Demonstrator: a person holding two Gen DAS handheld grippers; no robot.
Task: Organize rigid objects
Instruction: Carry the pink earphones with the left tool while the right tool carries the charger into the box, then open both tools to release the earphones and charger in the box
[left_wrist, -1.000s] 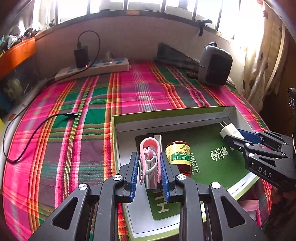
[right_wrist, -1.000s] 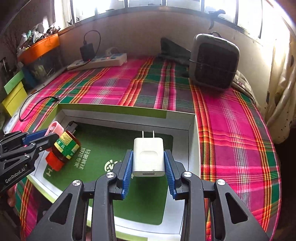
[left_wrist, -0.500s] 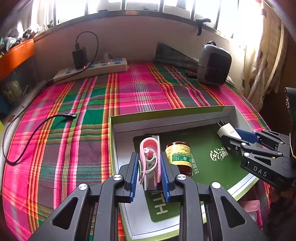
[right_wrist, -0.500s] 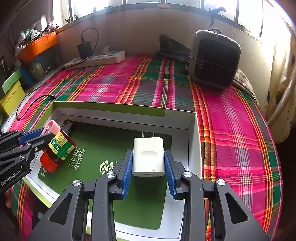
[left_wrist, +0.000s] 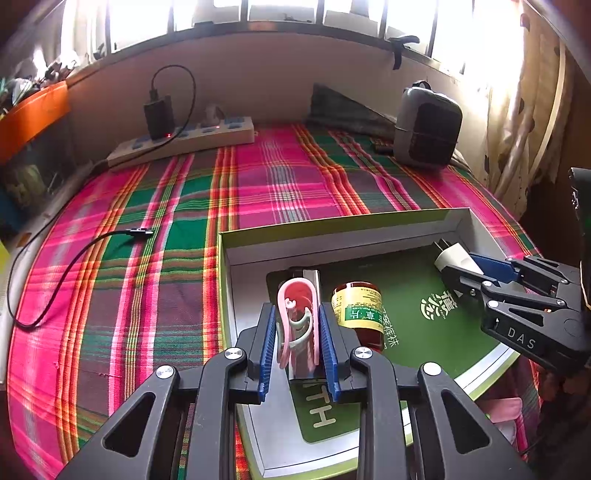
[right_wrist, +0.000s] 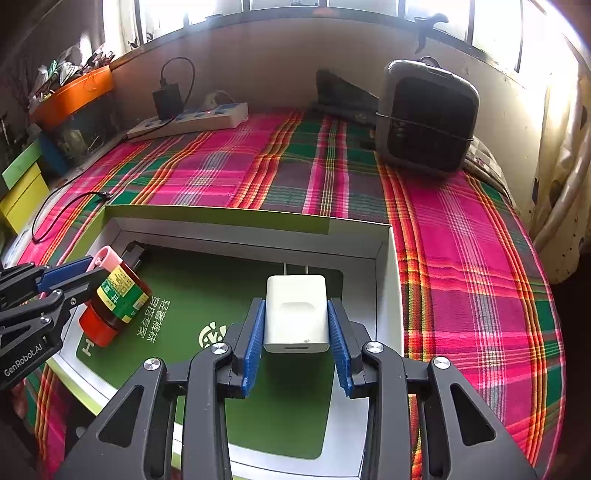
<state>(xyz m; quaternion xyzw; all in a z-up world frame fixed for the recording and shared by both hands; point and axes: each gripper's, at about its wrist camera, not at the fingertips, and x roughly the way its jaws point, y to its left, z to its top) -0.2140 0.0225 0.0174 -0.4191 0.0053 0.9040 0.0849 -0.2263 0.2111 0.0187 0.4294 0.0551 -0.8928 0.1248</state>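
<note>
A shallow green-lined box lies on the plaid cloth. My left gripper is shut on a pink clip, held over the box's left side; it also shows at the left of the right wrist view. A red-capped jar with a yellow-green label lies on its side in the box beside it. My right gripper is shut on a white charger plug, prongs forward, over the box's right side; the plug also shows in the left wrist view.
A grey heater stands at the back right. A white power strip with a black adapter lies at the back left. A black cable trails over the cloth left of the box. An orange bin sits at far left.
Both grippers have drawn back and risen slightly with their objects still held. The jar has not moved.
</note>
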